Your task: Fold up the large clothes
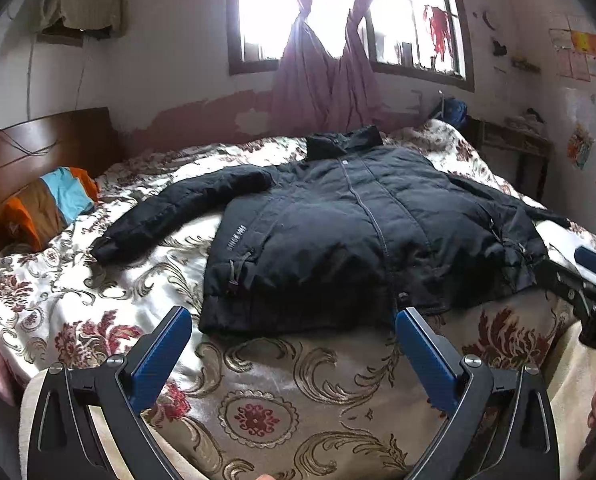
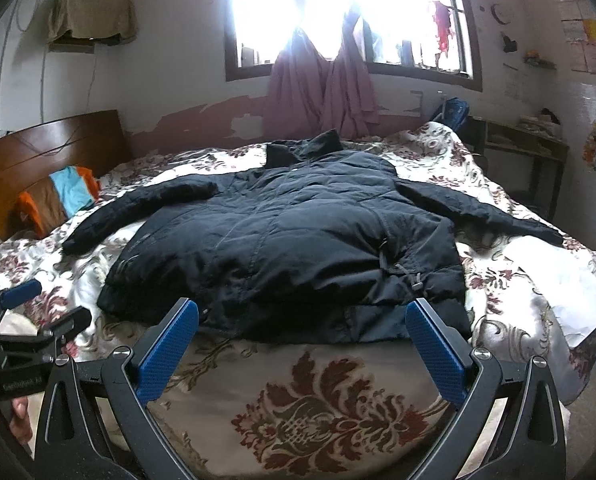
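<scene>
2 tongs, left tongs (image 1: pixel 293 314) and right tongs (image 2: pixel 302 306), spread apart, empty, near black jacket (image 1: pixel 358 220) on bed (image 1: pixel 257 380).

A bed with a floral bedspread (image 1: pixel 265 392) fills the lower half of both views. At the left edge stands a dark wooden headboard (image 1: pixel 37 148), with an orange, brown and blue pillow (image 1: pixel 53 204) lying against it. A bright window (image 2: pixel 350 12) sits top centre, its pink curtains (image 1: pixel 322 84) knotted in the middle. Upper left, a cloth-covered shelf (image 2: pixel 91 12) hangs on the wall. A small wooden side table (image 2: pixel 526 152) stands at the right, below paper pictures (image 1: pixel 582 52).
</scene>
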Tool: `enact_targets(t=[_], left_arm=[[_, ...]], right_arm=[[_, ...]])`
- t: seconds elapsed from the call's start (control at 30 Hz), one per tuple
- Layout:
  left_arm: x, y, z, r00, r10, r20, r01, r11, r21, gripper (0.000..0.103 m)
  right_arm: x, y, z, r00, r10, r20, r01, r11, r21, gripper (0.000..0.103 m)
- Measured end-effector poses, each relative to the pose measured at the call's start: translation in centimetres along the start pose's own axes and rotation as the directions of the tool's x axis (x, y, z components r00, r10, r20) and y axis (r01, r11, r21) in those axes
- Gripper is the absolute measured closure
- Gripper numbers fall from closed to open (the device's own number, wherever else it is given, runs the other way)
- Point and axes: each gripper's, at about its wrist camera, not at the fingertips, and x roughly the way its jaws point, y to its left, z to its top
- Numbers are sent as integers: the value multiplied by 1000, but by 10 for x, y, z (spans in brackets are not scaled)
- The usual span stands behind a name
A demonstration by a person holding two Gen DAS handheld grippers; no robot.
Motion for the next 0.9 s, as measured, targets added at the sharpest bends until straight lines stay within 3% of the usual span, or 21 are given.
enact_targets(t=[0.27, 0.47, 0.57, 0.67, 0.8, 0.83, 0.9], left_arm=[[32, -23, 30, 998, -50, -48, 52, 998, 43, 0], [76, -60, 79, 994, -59, -93, 66, 995, 74, 0], [107, -88, 107, 987, -84, -136, 95, 993, 76, 0], [137, -119, 137, 981, -115, -157, 127, 990, 69, 0], [178, -168, 174, 978, -125, -165, 145, 983, 116, 0], [188, -180, 181, 978, -124, -170, 147, 980, 131, 0], [211, -202, 192, 972, -133, -193, 164, 974, 154, 0]], right_arm=[[28, -74, 51, 993, -96, 65, 86, 986, 144, 1], [93, -158, 107, 976, -216, -17, 212, 940, 268, 1], [138, -208, 133, 971, -227, -75, 239, 898, 370, 1], [191, -261, 145, 963, -235, -133, 270, 827, 494, 1], [249, -304, 136, 932, -268, -243, 359, 769, 529, 1], [258, -315, 131, 920, -298, -253, 390, 746, 540, 1], [270, -331, 120, 919, -306, -248, 394, 707, 587, 1]])
